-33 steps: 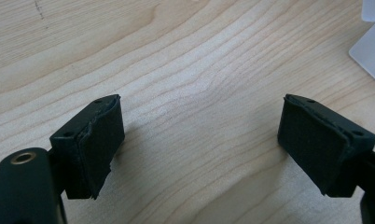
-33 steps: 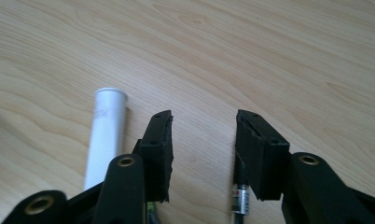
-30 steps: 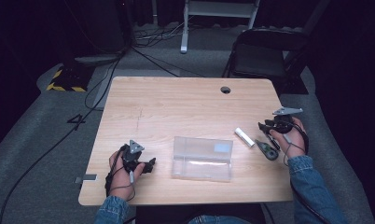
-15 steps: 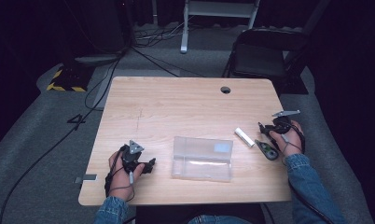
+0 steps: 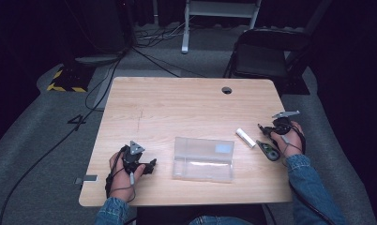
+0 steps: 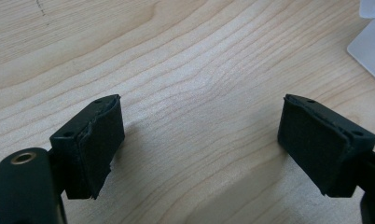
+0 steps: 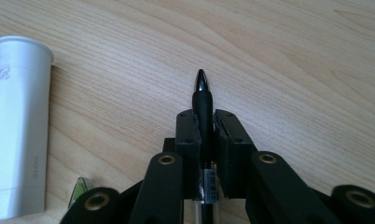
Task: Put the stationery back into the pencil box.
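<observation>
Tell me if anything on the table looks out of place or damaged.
Nothing stands out. The clear box sits flat near the table's front edge, the white tube lies to its right, and the right gripper is shut on a black pen. The left gripper rests open over bare wood.

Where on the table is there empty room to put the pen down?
The far half of the table, from the clear plastic box up to the round cable hole, is bare. So is the wood between the left gripper and the box. It is crowded by the right gripper, beside the white tube.
</observation>
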Motion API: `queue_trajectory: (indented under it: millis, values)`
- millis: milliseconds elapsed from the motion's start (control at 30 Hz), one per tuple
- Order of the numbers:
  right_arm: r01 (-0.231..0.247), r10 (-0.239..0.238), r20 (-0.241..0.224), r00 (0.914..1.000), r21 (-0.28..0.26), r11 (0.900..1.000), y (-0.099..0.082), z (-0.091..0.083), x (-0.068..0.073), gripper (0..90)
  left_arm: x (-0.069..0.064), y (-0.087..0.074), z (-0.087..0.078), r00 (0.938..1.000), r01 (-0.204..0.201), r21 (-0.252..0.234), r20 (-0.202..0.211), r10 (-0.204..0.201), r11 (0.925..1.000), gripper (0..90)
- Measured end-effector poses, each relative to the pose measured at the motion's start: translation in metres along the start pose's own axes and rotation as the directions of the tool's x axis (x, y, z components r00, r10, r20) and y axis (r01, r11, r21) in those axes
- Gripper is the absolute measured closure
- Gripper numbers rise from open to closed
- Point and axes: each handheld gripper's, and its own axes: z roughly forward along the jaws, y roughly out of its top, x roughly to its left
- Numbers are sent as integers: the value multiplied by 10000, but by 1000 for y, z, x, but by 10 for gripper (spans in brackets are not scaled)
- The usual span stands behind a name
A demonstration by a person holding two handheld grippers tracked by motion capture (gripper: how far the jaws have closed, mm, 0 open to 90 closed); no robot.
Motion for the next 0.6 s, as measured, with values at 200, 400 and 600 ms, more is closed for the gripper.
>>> queue_trajectory:
  millis: [200, 400, 600]
  values:
    - [-306, 306, 45, 9995, 12, 9995, 1, -4, -1, 805, 0, 0, 0, 10000, 0, -3, 3, 0, 10000, 149]
    - [-151, 153, 115, 9998, -146, 9998, 4, -11, 0, 806, 0, 0, 0, 10000, -8, 5, 5, 8, 10000, 149]
    - [31, -23, 122, 9999, -639, 9979, 10, -25, 4, 806, 0, 0, 0, 10000, -5, 3, 4, 5, 10000, 149]
